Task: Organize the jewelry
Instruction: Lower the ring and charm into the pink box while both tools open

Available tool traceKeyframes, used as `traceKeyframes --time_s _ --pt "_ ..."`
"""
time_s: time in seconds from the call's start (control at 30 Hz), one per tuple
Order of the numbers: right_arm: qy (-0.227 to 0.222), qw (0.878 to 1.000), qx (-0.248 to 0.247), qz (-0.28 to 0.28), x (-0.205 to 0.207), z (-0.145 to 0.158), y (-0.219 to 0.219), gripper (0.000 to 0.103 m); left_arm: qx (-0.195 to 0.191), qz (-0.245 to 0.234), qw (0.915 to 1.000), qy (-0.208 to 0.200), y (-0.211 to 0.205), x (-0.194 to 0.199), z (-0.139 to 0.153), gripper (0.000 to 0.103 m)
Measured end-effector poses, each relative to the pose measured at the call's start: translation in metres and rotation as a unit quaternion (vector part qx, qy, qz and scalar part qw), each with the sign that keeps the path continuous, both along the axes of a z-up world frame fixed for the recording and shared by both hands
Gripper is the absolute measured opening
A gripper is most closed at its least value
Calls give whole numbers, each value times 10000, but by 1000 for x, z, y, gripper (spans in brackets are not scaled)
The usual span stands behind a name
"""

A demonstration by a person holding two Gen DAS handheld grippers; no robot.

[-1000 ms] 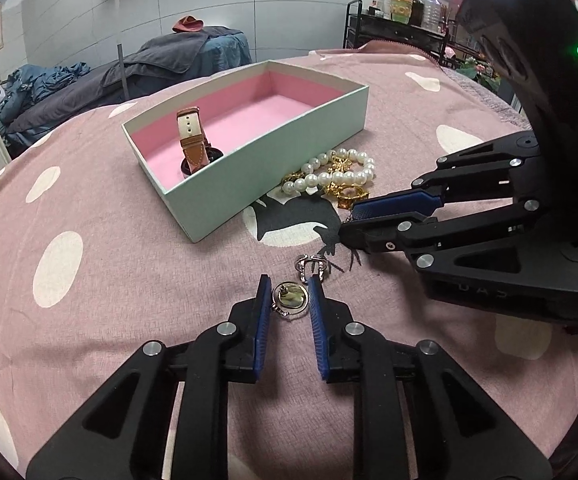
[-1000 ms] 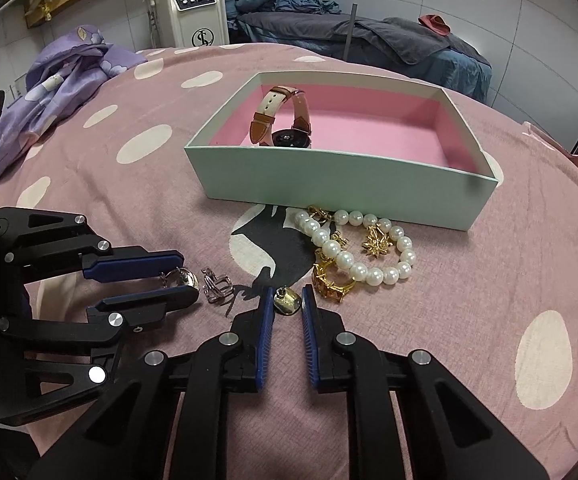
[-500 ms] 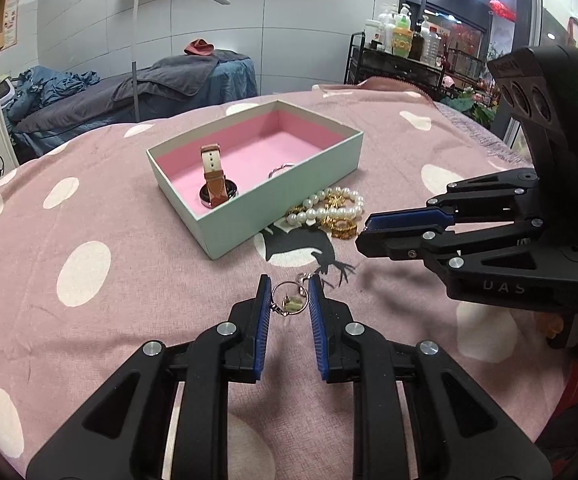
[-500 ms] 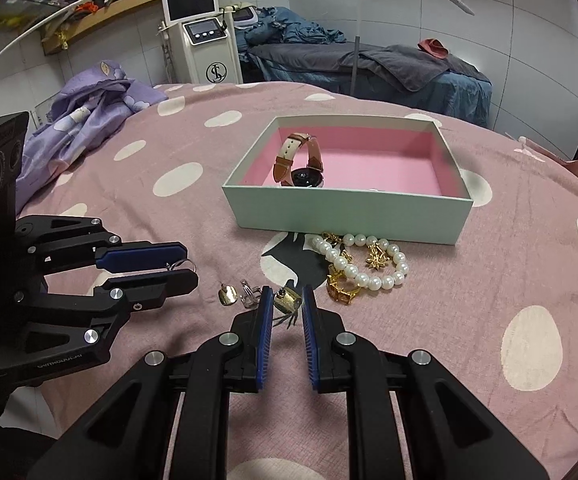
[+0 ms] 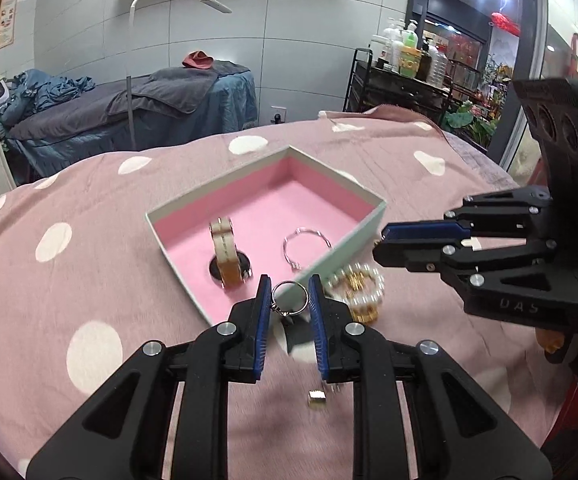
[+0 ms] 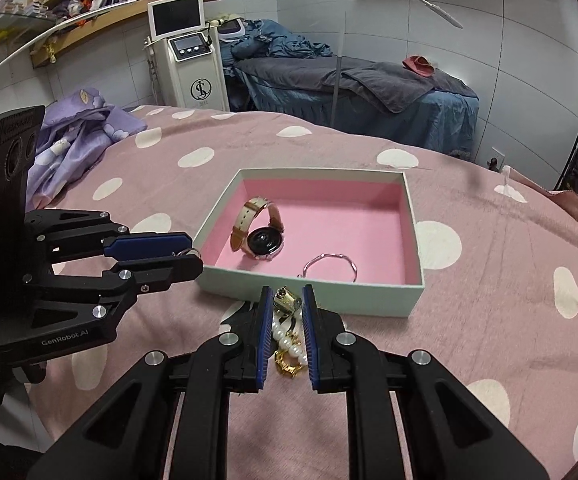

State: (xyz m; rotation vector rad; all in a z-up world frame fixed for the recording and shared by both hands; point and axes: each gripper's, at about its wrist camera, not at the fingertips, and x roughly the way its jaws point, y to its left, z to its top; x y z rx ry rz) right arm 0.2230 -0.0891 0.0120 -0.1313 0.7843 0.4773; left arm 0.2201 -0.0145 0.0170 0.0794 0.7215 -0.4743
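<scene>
A mint box (image 5: 365, 194) with pink lining holds a tan-strap watch (image 5: 227, 254) and a thin silver bangle (image 5: 305, 246); both also show in the right wrist view, the box (image 6: 313, 300), the watch (image 6: 259, 232). My left gripper (image 5: 289, 298) is shut on a silver ring earring (image 5: 289, 300), held above the box's near edge. My right gripper (image 6: 285, 304) is shut on a small gold earring (image 6: 285, 300), just before the box's front wall. A pearl bracelet with gold pieces (image 5: 357, 288) lies on the cloth beside the box.
A small gold charm (image 5: 316, 398) lies on the pink polka-dot cloth (image 5: 69, 280) under my left gripper. A purple garment (image 6: 81, 136) is bunched at the far left. A treatment bed (image 6: 349, 88) and a white machine (image 6: 187, 64) stand behind.
Both grippers have lifted from the cloth with their earrings and moved toward the box. The left one now hangs over the box's near edge.
</scene>
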Motion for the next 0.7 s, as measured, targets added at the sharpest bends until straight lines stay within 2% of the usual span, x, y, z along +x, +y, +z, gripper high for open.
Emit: traceKeyframes --time_s 0.2,0.27,0.47,0.7 --pt "130 9998 -5 -128 36 0 -1 14 -22 163 9997 195 -1 58 13 20" --pt "174 9997 -45 -155 46 -4 1 14 -51 173 9991 382 -4 79 11 20" --pt "423 9986 -10 -332 75 -19 5 14 19 328 9947 973 -19 135 -10 20" --pt "649 9968 -162 -430 96 -38 11 14 309 330 9894 1379 -38 164 -34 20"
